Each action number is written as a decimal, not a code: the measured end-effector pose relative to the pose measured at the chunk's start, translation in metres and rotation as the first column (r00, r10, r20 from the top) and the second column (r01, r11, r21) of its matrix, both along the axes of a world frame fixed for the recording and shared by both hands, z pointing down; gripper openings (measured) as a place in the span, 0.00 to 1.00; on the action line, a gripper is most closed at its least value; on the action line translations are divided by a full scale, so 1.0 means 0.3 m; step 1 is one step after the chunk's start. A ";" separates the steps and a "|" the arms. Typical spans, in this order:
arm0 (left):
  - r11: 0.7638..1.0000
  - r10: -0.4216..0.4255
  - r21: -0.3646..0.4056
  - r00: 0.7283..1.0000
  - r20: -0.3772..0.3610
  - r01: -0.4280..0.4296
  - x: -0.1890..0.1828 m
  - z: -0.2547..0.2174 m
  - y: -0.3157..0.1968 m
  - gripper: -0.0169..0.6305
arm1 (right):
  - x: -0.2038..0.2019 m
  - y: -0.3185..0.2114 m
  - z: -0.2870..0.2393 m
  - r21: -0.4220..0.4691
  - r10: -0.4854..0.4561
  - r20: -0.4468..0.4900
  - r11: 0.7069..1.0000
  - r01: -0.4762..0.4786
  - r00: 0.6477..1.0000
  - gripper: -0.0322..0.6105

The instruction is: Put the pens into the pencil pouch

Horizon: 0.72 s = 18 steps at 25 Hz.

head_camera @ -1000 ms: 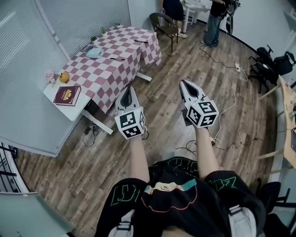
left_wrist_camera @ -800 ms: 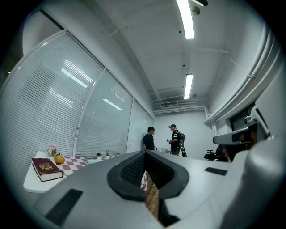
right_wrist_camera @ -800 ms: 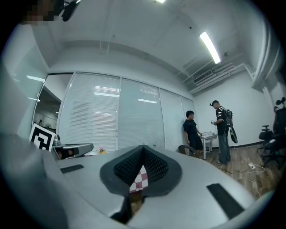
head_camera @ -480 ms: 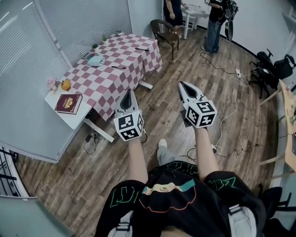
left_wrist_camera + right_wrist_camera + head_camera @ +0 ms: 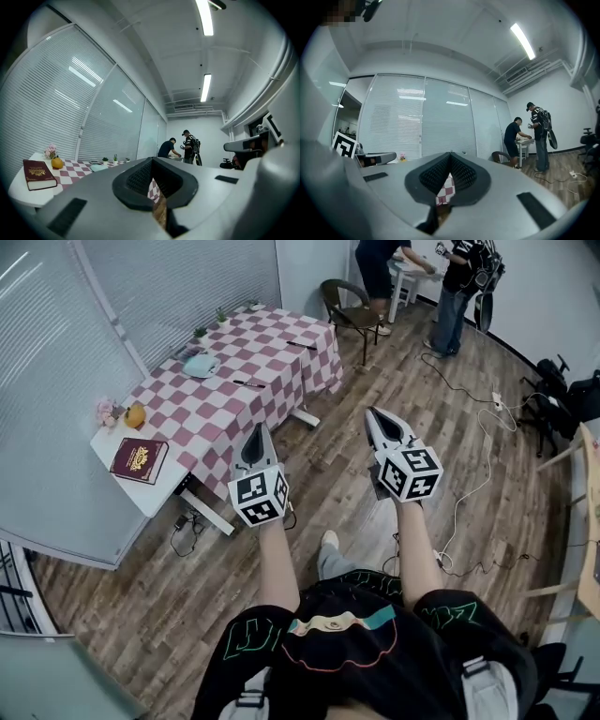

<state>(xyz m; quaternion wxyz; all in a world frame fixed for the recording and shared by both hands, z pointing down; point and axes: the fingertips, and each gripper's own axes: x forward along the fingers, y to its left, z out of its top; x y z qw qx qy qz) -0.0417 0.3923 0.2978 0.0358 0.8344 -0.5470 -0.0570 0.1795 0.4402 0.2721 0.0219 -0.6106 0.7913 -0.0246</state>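
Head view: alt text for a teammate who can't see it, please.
A person holds the left gripper and the right gripper, both shut and empty, above a wooden floor, short of a table with a checked cloth. On it lie a pale blue pouch and two dark pens; a red book sits at its white end.

The grey left gripper (image 5: 152, 161) has its jaws closed together with nothing between them. Beyond it, a dark red hardcover book (image 5: 37, 174) lies on a white tabletop (image 5: 18, 188) near a round orange fruit (image 5: 57, 163).
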 end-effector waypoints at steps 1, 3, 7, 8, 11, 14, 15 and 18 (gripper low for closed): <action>1.000 0.004 -0.012 1.000 0.000 -0.004 0.015 0.014 -0.027 0.02 | 0.012 -0.029 0.012 -0.010 0.001 0.001 1.000 -0.001 1.000 0.03; 0.999 0.014 -0.037 1.000 -0.002 -0.014 0.050 0.045 -0.087 0.02 | 0.043 -0.088 0.037 -0.034 0.008 0.003 0.999 -0.008 1.000 0.03; 0.994 0.050 -0.102 0.999 0.006 -0.050 0.135 0.142 -0.189 0.02 | 0.121 -0.173 0.122 -0.090 0.043 0.024 0.995 -0.041 0.999 0.03; 0.991 0.064 -0.116 0.998 0.010 -0.062 0.161 0.168 -0.210 0.02 | 0.145 -0.190 0.146 -0.103 0.056 0.032 0.993 -0.053 0.998 0.03; 0.984 0.096 -0.153 0.995 0.008 -0.094 0.231 0.231 -0.273 0.02 | 0.210 -0.244 0.215 -0.137 0.088 0.057 0.987 -0.080 0.994 0.03; 0.977 0.104 -0.186 0.994 0.014 -0.100 0.278 0.278 -0.340 0.02 | 0.263 -0.294 0.274 -0.164 0.108 0.075 0.982 -0.095 0.991 0.03; 0.976 0.107 -0.192 0.994 0.020 -0.101 0.293 0.287 -0.363 0.02 | 0.282 -0.311 0.291 -0.172 0.116 0.082 0.980 -0.101 0.990 0.03; 0.974 0.113 -0.201 0.993 0.035 -0.104 0.334 0.307 -0.437 0.02 | 0.334 -0.377 0.335 -0.200 0.137 0.101 0.973 -0.114 0.985 0.03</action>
